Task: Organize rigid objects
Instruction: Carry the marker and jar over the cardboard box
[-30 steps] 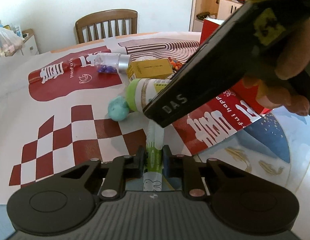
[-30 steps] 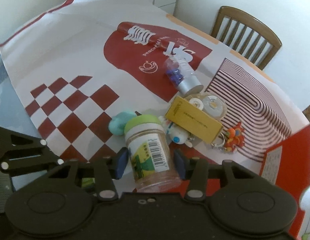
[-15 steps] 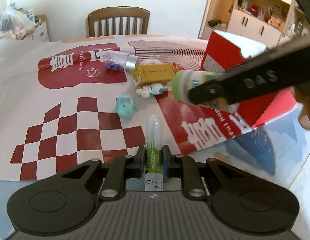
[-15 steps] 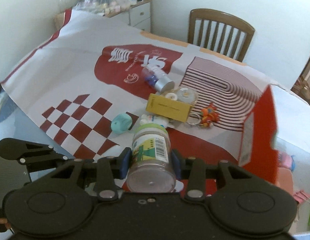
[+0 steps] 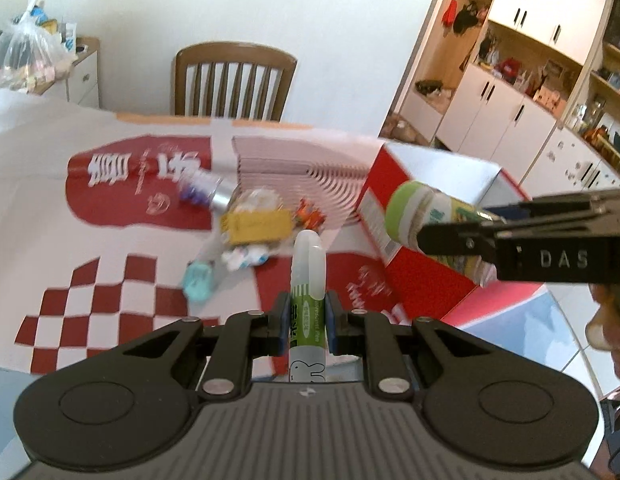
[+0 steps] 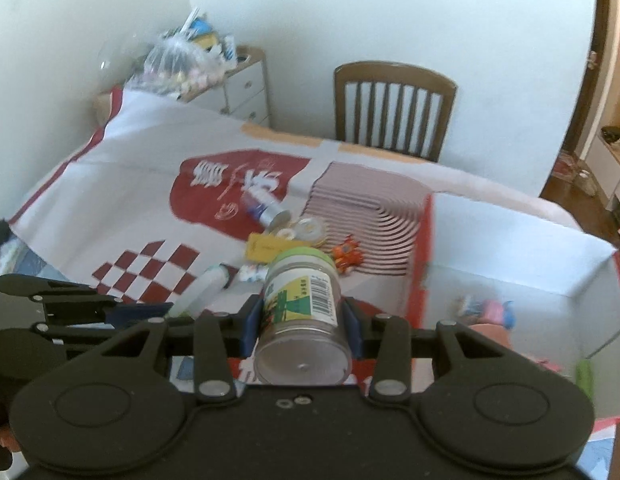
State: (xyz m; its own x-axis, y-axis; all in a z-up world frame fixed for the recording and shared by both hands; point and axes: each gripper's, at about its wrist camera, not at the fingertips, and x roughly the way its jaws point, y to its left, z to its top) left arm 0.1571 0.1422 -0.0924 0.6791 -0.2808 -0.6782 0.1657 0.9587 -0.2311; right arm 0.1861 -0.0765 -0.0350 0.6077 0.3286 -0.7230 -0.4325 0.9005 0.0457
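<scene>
Red box point(image 6: 423, 264), open-topped, sitting at surface's right: small toys lying inside. Right gripper point(image 6: 300, 322) clamping green-lidded jar point(image 6: 300, 308) beside box's near wall. Left gripper point(image 5: 308, 316) clamping green marker point(image 5: 306, 280) above cluttered cloth point(image 5: 50, 216).

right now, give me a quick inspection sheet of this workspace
surface: table under a red-and-white printed cloth.
job's things: green-lidded jar; green-labelled pen; red box, open, small toys inside.
clutter: yellow carton, clear bottle, orange keyring toy, teal toy.
grippers: left hand-held gripper shut on pen; right hand-held gripper shut on jar.
cables: nothing seen.
surroundings: wooden chair, drawer unit, cupboards.
</scene>
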